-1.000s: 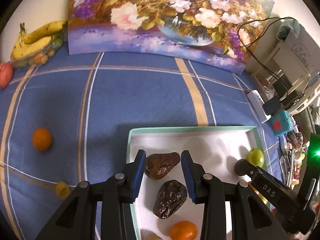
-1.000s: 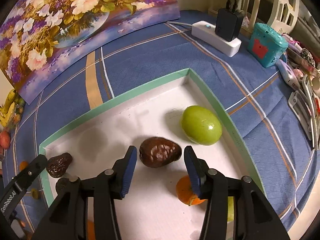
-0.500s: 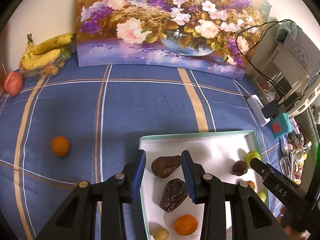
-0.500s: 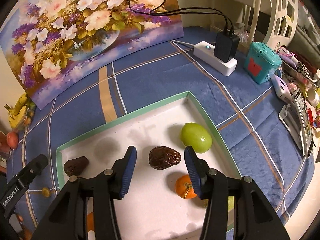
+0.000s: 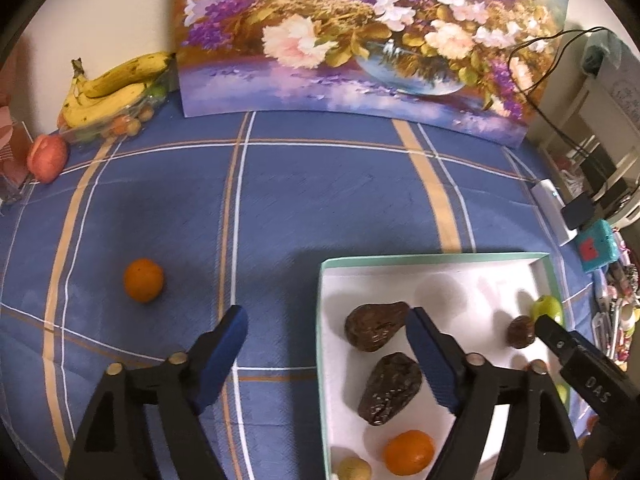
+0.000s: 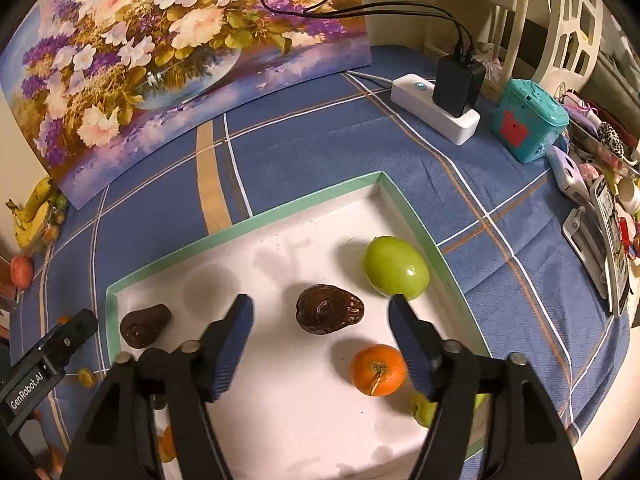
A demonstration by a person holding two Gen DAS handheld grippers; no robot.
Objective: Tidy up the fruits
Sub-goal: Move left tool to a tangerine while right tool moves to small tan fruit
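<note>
Both grippers wide over the tray — we hold nothing.

Our left gripper [image 5: 326, 344] has just spread its jaws: one dark wrinkled fruit [image 5: 376, 326] lies loose between them, nearer the right jaw. Our right gripper [image 6: 320, 322] has likewise just opened around another brown fruit [image 6: 330, 309], untouched, on the white tray [image 6: 256, 224]. Farther right sits a green fruit [image 6: 396, 267]; far left on the cloth, a lone orange [image 5: 143, 280].

left gripper [image 5: 326, 342] just opened, empty | tray [image 5: 320, 320] edge beneath
</note>
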